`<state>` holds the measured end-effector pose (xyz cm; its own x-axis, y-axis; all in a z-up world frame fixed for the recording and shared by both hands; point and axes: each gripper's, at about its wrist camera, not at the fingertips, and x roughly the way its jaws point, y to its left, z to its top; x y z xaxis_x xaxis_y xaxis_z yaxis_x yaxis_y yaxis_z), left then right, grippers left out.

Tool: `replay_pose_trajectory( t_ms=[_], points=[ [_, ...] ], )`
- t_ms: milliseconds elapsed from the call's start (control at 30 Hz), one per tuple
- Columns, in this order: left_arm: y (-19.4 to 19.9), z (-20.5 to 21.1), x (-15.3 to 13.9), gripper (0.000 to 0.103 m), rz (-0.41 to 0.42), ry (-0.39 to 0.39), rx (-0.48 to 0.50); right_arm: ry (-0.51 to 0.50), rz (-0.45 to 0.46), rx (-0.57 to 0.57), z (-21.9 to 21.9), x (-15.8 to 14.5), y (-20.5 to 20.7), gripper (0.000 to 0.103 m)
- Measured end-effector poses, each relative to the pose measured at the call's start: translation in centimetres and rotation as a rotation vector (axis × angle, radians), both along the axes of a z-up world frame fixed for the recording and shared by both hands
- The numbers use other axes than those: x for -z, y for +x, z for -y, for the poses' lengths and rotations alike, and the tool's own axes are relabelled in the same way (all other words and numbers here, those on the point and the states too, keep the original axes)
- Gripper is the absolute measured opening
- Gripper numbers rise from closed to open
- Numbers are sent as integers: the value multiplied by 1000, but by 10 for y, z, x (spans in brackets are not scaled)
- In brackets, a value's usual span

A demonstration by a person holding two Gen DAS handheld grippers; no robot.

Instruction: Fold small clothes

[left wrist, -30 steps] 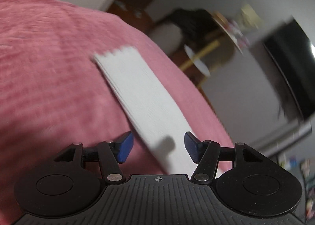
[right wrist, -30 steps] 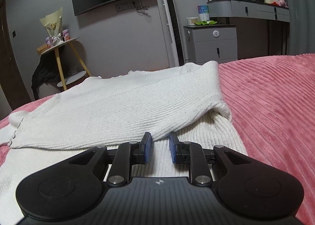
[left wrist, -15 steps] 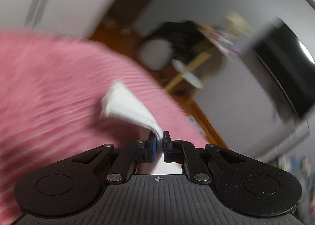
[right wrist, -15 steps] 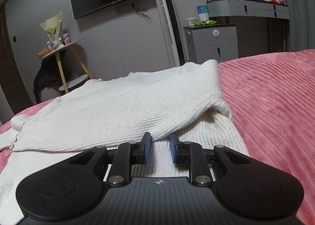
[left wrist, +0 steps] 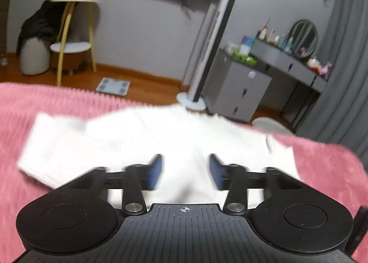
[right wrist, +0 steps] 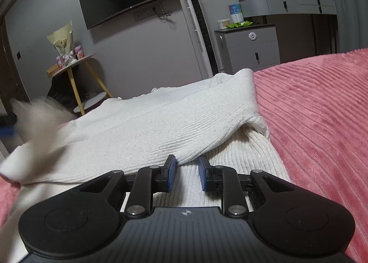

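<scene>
Bedspread of pink ribbed plush (right wrist: 317, 111) under a white ribbed knit sweater (right wrist: 161, 122) that I have spread across the bed.

I see one sleeve folded over the sweater's body, its cuff end lying just ahead of my right tool (right wrist: 186, 172); that tool's blue pads stand a little apart and are opening, with only the flat knit below the gap. My left tool (left wrist: 185, 171) hangs over the blurred sweater (left wrist: 142, 134) with its pads opening and nothing pinched between them.

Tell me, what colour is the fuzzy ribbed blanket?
Pink ribbed blanket, clearest in the right wrist view.
</scene>
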<state>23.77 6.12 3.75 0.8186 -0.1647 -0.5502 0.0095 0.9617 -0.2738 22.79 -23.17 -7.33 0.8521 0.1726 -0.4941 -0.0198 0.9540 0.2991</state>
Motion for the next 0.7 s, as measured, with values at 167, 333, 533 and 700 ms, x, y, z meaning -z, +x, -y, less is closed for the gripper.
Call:
replay_pose_trajectory(
  t_ms=[167, 333, 533, 700],
  points=[
    [-35, -6, 20, 68, -61, -30, -194, 12, 0, -25, -1, -1, 1, 33],
    [-43, -42, 48, 75, -134, -4, -342, -12, -4, -35, -7, -9, -3, 38],
    [-47, -64, 67, 75, -171, -55, -378, 10, 1, -109, -24, -36, -21, 38],
    [-47, -67, 77, 76, -136, -7, -363, 97, -46, -229, -63, -43, 4, 37]
  ],
)
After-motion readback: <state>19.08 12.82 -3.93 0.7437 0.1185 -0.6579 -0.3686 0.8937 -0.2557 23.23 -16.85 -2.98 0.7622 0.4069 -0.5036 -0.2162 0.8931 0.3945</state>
